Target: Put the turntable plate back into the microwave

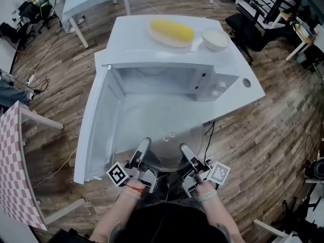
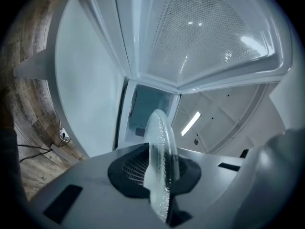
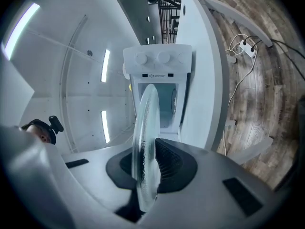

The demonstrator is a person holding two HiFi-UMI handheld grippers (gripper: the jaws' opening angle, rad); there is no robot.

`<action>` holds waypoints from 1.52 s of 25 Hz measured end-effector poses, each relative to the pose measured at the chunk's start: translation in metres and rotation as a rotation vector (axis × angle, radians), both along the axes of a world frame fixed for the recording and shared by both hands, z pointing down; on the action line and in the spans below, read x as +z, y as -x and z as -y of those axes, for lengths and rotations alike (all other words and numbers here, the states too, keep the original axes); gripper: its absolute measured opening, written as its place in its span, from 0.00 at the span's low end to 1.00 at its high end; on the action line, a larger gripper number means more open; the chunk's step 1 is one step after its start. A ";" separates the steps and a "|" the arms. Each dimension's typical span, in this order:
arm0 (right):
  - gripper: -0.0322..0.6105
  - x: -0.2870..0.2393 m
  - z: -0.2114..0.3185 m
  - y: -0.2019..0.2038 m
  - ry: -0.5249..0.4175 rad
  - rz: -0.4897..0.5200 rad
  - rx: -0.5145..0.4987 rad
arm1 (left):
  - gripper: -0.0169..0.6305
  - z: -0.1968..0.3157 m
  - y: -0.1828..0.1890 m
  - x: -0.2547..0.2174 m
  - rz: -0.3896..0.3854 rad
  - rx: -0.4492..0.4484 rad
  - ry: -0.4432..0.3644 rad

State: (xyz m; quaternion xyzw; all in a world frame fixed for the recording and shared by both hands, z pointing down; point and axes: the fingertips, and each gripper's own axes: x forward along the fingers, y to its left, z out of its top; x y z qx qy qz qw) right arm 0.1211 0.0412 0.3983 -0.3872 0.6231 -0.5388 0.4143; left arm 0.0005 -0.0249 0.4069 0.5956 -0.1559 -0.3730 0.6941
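I have the clear round glass turntable plate (image 1: 170, 147) pinched by its near rim from both sides. The left gripper (image 1: 144, 145) is nearly closed on the rim at the plate's left, and in its own view the glass edge stands upright between the dark ribbed pads. The right gripper (image 1: 184, 151) holds the opposite side the same way, jaws narrowed onto the thin edge. The plate hangs roughly level at the lower centre of the head view, in front of the mouth of the white microwave oven (image 1: 202, 82). Its far edge is about at the cavity's front lip, and it is not yet seated inside. The microwave's white door (image 1: 96, 130) is swung wide at the left of the frame.

My worries, as I judge them:
- The grip is on smooth glass at two small spots. If one hand leads the other, the plate could twist and slip out.
- The left gripper sits close to the open door, so a drift toward the left of the frame could knock it or the plate against the door.
- Going in too low would clip the rim on the cavity's front lip.
- I cannot clearly make out the hub on the cavity floor — letting go off-centre would leave the plate rocking.
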 end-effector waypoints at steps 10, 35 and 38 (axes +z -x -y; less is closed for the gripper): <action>0.11 0.009 0.024 -0.006 -0.012 0.016 -0.053 | 0.08 0.018 -0.002 0.006 0.004 -0.050 0.004; 0.11 0.032 0.084 -0.025 0.027 0.015 -0.071 | 0.08 0.068 -0.014 0.026 0.058 -0.144 -0.003; 0.11 0.029 0.095 -0.024 0.012 0.015 -0.076 | 0.08 0.076 -0.012 0.024 0.050 -0.165 -0.008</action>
